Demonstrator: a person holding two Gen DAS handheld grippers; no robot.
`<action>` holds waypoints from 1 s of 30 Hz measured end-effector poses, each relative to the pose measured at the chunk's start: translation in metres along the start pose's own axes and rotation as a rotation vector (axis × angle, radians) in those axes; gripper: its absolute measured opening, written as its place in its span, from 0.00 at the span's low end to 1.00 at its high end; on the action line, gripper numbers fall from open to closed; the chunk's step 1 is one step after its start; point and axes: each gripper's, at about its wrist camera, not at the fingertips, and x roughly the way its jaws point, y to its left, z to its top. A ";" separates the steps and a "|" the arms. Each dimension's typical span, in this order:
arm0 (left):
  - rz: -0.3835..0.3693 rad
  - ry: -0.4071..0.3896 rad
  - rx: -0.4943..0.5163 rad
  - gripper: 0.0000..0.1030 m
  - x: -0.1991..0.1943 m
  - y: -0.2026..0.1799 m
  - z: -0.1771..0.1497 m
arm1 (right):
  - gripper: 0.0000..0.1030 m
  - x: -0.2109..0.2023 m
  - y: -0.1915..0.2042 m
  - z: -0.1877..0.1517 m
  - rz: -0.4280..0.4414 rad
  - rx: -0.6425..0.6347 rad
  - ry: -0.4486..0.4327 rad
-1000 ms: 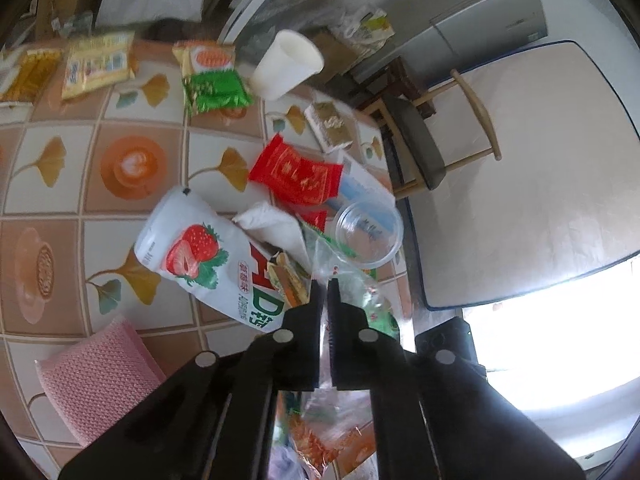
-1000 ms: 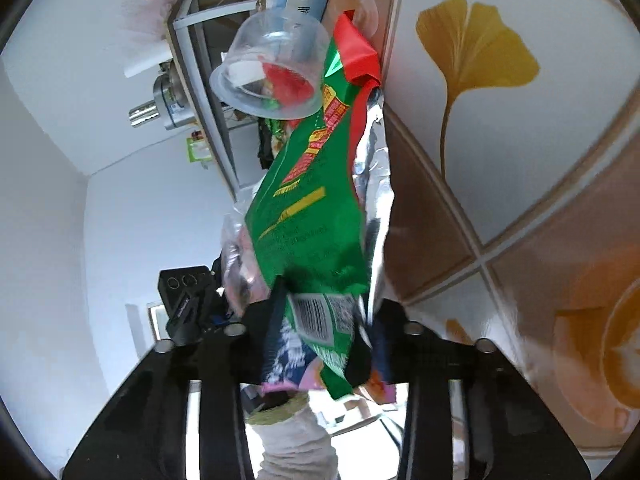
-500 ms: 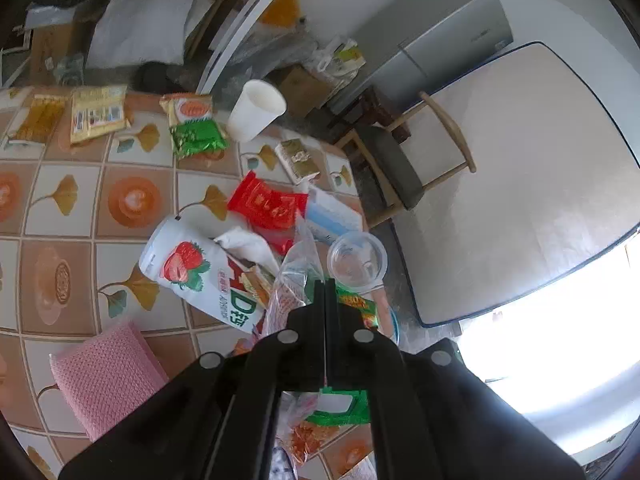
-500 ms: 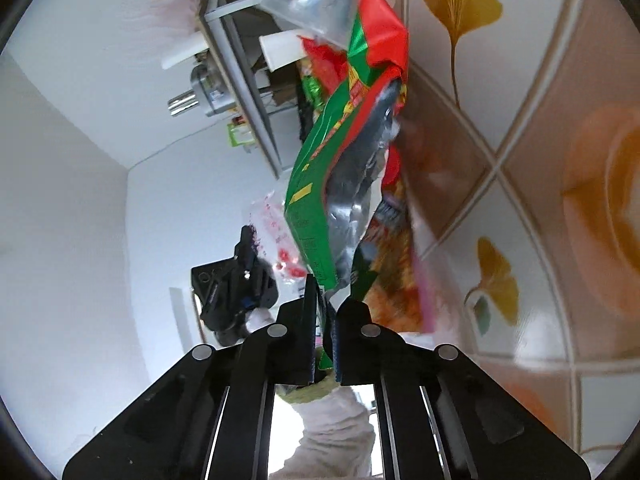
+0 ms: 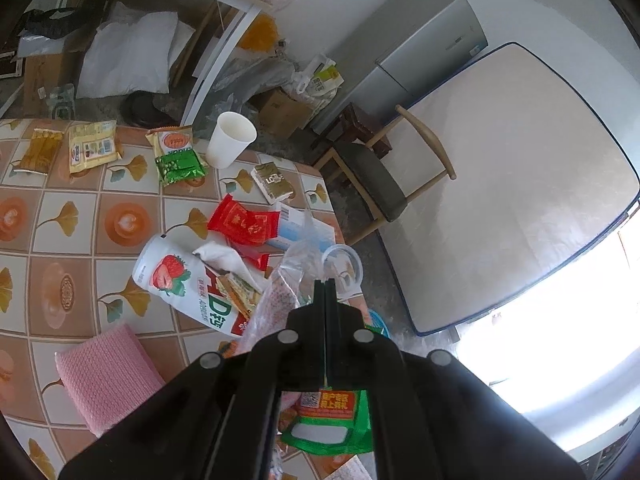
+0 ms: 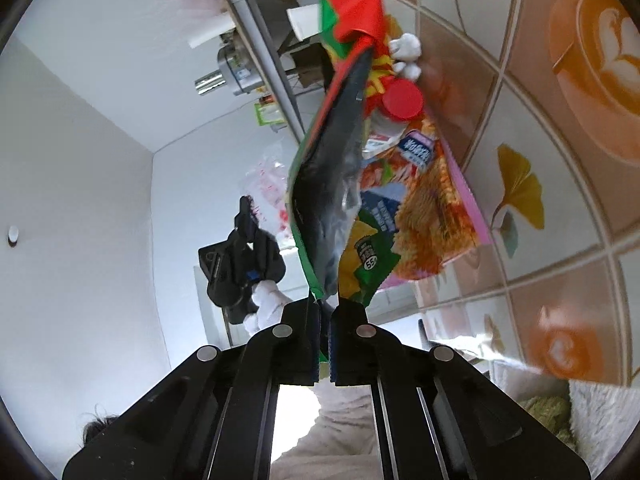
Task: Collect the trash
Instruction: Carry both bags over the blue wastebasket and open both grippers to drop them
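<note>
My left gripper [image 5: 325, 286] is shut on a clear plastic bag with red dots [image 5: 280, 300], held above the table. My right gripper [image 6: 325, 304] is shut on the edge of a green and red snack bag [image 6: 324, 200] with a silver inside, lifted off the table. The same green bag shows below my left fingers in the left wrist view [image 5: 332, 424]. In the right wrist view the left gripper [image 6: 244, 220] holds the clear bag [image 6: 268, 184] beside the green bag. A strawberry drink pouch [image 5: 180, 284], red wrappers [image 5: 244, 224] and a clear plastic cup [image 5: 344, 264] lie on the table.
The tiled table [image 5: 80, 220] also holds a white paper cup [image 5: 230, 144], several snack packets [image 5: 178, 160], a pink cloth [image 5: 108, 376] and an orange snack bag [image 6: 424, 200]. A chair [image 5: 372, 180] stands past the table's far edge.
Both grippers rose away from the table. The right gripper closed on the green bag's edge and lifted it; the clear bag came up with the left gripper.
</note>
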 end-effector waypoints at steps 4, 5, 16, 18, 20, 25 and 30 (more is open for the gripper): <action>-0.004 -0.012 0.019 0.00 -0.007 -0.012 -0.002 | 0.01 -0.012 0.010 -0.011 0.005 -0.051 -0.005; -0.005 -0.014 0.024 0.00 -0.008 -0.016 -0.003 | 0.01 -0.014 0.013 -0.013 0.006 -0.063 -0.009; -0.022 -0.028 0.123 0.00 -0.018 -0.067 -0.021 | 0.01 -0.048 0.029 -0.041 0.028 -0.151 -0.052; -0.028 -0.031 0.139 0.00 -0.019 -0.076 -0.023 | 0.01 -0.052 0.031 -0.044 0.030 -0.163 -0.070; -0.034 -0.035 0.158 0.00 -0.020 -0.086 -0.026 | 0.01 -0.055 0.034 -0.048 0.035 -0.178 -0.086; -0.051 -0.034 0.203 0.00 -0.020 -0.109 -0.035 | 0.01 -0.080 0.044 -0.057 0.036 -0.235 -0.148; -0.082 -0.013 0.249 0.00 -0.007 -0.134 -0.046 | 0.01 -0.113 0.054 -0.069 0.031 -0.286 -0.230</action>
